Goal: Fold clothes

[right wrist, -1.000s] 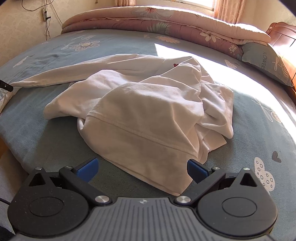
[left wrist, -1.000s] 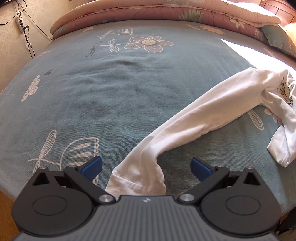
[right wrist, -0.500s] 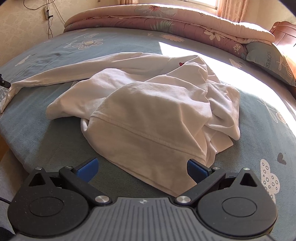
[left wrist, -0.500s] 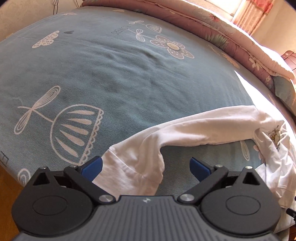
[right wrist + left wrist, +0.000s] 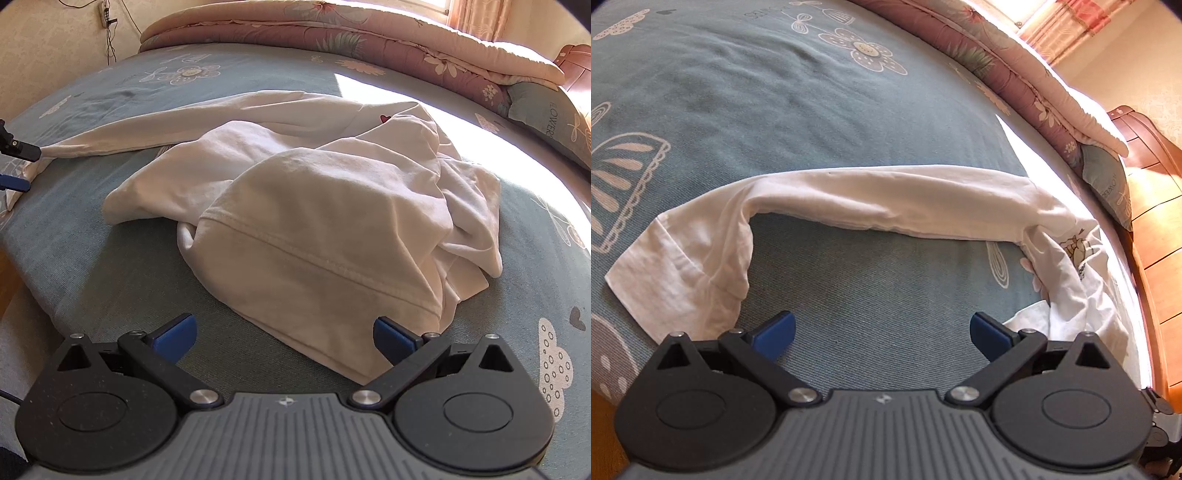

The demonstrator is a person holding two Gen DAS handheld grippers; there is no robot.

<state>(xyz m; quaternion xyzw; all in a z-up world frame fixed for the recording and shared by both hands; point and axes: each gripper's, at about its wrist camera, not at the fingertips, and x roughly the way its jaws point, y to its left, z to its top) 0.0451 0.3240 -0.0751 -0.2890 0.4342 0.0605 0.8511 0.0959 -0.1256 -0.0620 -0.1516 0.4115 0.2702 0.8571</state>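
A white long-sleeved top (image 5: 332, 206) lies crumpled in a heap on the blue bedspread (image 5: 92, 229). One sleeve (image 5: 871, 199) stretches out to the left, its cuff (image 5: 672, 284) lying flat just ahead and left of my left gripper (image 5: 882, 332). That gripper is open over bare bedspread, nothing between its blue pads. My right gripper (image 5: 282, 334) is open too, with the hem (image 5: 332, 332) of the heap lying between its fingers. The left gripper's fingertips (image 5: 16, 151) show at the far left of the right wrist view, beside the cuff.
A rolled pink floral quilt (image 5: 351, 40) runs along the far side of the bed. A blue pillow (image 5: 550, 122) and a wooden headboard (image 5: 1152, 206) lie to the right. Strong sunlight falls across the bed's right part. The near bed edge drops away at the left (image 5: 22, 280).
My left gripper has swung right and drawn nearer the bed; the cuff that lay between its fingers now lies to the left of them. The right gripper has edged slightly nearer the heap.
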